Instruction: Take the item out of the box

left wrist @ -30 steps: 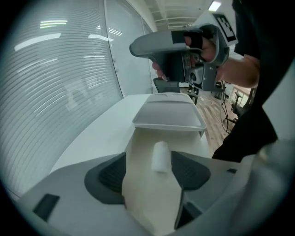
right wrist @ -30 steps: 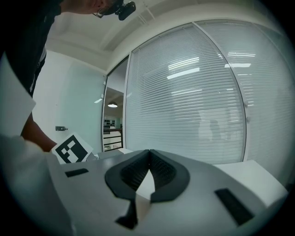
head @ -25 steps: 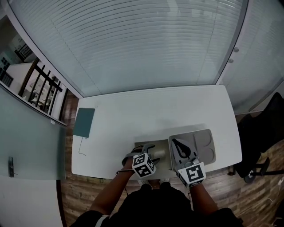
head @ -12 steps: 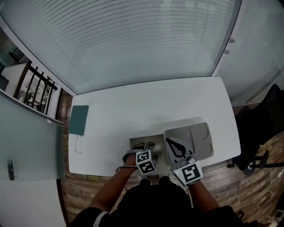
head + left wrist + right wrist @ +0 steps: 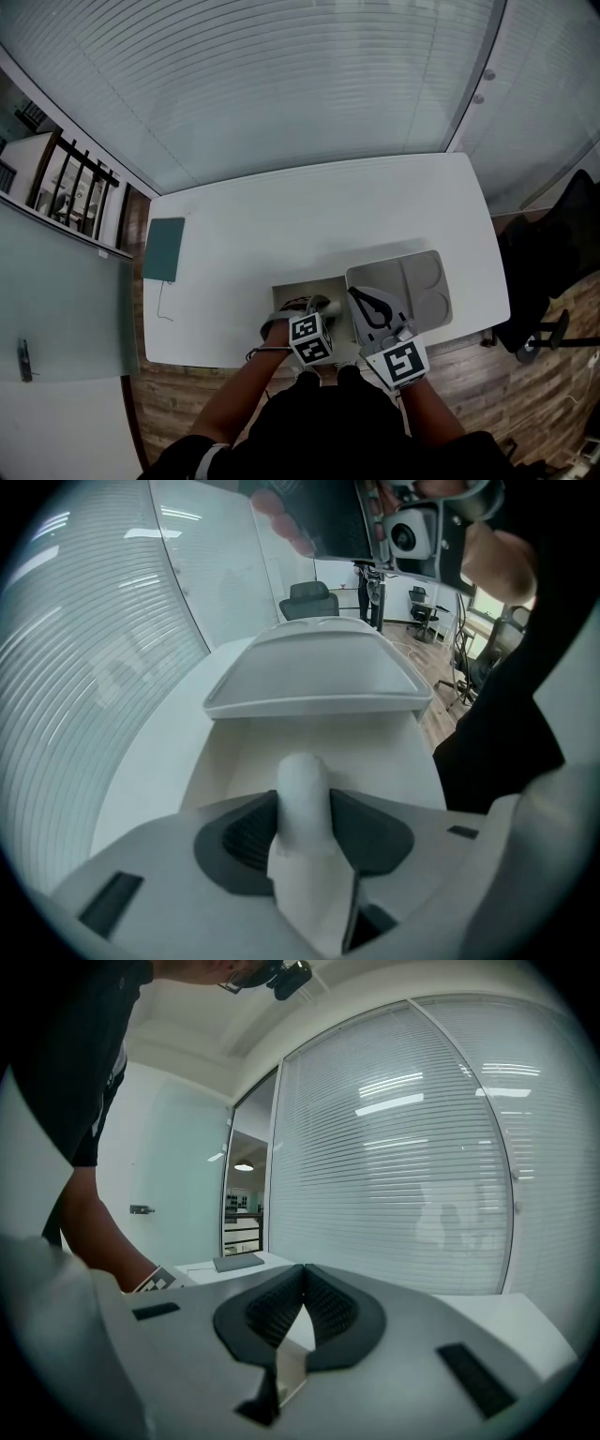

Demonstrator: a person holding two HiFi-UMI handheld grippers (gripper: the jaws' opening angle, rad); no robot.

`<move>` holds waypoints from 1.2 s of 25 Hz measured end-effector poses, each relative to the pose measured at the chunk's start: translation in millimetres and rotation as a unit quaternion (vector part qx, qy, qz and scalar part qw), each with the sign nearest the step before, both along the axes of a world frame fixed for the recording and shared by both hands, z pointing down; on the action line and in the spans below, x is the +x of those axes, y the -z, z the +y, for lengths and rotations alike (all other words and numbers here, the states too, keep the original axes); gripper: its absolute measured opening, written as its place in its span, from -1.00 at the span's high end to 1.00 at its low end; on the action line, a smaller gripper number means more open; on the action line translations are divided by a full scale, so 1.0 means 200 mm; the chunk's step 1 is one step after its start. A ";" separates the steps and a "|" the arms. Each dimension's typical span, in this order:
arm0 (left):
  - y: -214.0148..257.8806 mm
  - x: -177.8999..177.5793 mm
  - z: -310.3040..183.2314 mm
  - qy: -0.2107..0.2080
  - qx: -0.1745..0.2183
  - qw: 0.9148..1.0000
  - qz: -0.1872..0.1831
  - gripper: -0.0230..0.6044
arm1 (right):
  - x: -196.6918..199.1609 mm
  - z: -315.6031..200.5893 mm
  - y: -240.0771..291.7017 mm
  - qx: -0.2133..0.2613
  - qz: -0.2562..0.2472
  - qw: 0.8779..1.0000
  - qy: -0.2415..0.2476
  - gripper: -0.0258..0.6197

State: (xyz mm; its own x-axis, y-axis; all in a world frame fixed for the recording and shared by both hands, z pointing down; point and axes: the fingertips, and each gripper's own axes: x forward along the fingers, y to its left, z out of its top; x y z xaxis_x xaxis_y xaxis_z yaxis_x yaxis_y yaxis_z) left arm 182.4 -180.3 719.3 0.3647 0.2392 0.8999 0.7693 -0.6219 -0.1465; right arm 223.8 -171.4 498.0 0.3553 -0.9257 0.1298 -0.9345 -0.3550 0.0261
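Observation:
An open white box [image 5: 286, 292] sits at the table's near edge, its grey lid [image 5: 412, 281] swung up and to the right. In the left gripper view a white cylindrical item [image 5: 302, 778] stands inside the box [image 5: 230, 761], with the raised lid [image 5: 314, 672] behind it. My left gripper [image 5: 303, 810] points steeply down into the box; its jaws have just been closing and both pads now touch the item's sides. My right gripper [image 5: 368, 305] is shut on the lid's near edge, seen as a thin sheet [image 5: 291, 1358] between its pads [image 5: 323, 1312].
The white table [image 5: 281, 216] stands against a window wall with blinds. A dark green notebook [image 5: 164, 248] lies at the table's left edge. A black office chair [image 5: 553, 281] stands on the wood floor to the right.
The left gripper has sunk lower into the box. The right gripper still holds the lid in the same place.

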 end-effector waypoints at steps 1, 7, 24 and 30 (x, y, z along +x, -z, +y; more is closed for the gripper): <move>0.00 0.00 0.00 0.000 0.000 1.000 0.002 0.33 | 0.00 0.00 -0.01 -0.002 -0.001 1.000 0.000 0.90; 0.01 0.00 0.00 -0.001 0.002 1.000 0.011 0.33 | -0.01 0.00 -0.04 -0.006 -0.015 1.000 -0.002 0.90; 0.38 0.06 -0.11 0.071 -0.055 0.990 0.105 0.35 | 0.15 0.02 0.04 0.035 -0.001 0.997 -0.067 0.90; 0.66 0.13 -0.20 0.139 -0.122 0.964 0.193 0.35 | 0.25 0.06 0.08 0.039 -0.002 0.992 -0.119 0.90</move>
State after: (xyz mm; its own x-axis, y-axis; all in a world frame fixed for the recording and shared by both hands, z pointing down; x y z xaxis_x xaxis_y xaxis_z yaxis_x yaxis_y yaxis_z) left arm 208.1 -221.2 587.8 0.7418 0.2713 0.6133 0.4859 -0.8477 -0.2128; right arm 274.3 -159.8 481.9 0.5644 -0.8231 0.0624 -0.8242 -0.5662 -0.0133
